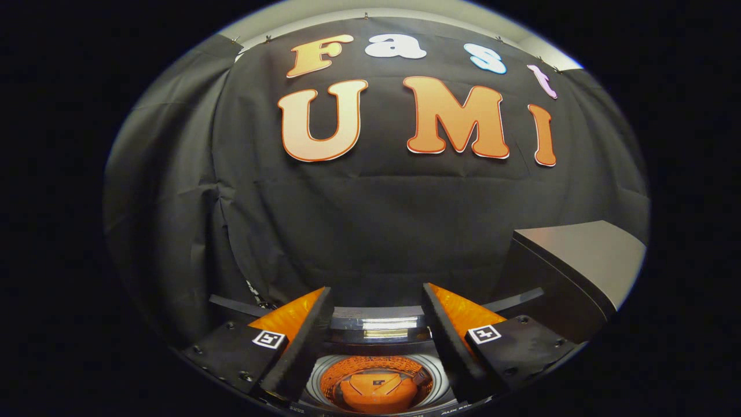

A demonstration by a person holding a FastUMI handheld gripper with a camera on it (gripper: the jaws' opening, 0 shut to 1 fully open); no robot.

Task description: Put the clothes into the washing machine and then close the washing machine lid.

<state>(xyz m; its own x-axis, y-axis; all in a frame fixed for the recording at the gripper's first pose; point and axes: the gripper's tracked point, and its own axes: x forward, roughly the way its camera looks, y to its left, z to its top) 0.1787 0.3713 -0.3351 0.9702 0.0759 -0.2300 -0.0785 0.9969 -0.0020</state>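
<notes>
Fingers (324, 313) spread wide apart and gripping nothing hang directly over the open washing machine (440, 382), whose round mouth shows between and just below them. Down in the orange drum (370, 370) sits something orange (376, 392); from up here I cannot say for certain whether it is a folded garment or the drum's own centre piece, though its soft-looking, creased top makes me lean toward clothing already inside. No other clothes appear around the rim. Just beyond the fingertips, at the machine's far edge, a grey band with a bright strip runs across (376, 324); I take it for the raised lid or the control panel seen edge-on, but I cannot tell which.

My reading is that the loading is likely done and the lid is the job now. To do it well, I would keep the fingers apart while backing clear of the drum, so nothing snags the rim. Then I would find the lid's free edge and push it with one flat finger face rather than pinching it. A slow, steady swing down should stop it slamming or bouncing back open. A dark cabinet with a pale top (579, 255) stands close to the right, so I would keep the swing away from it.
</notes>
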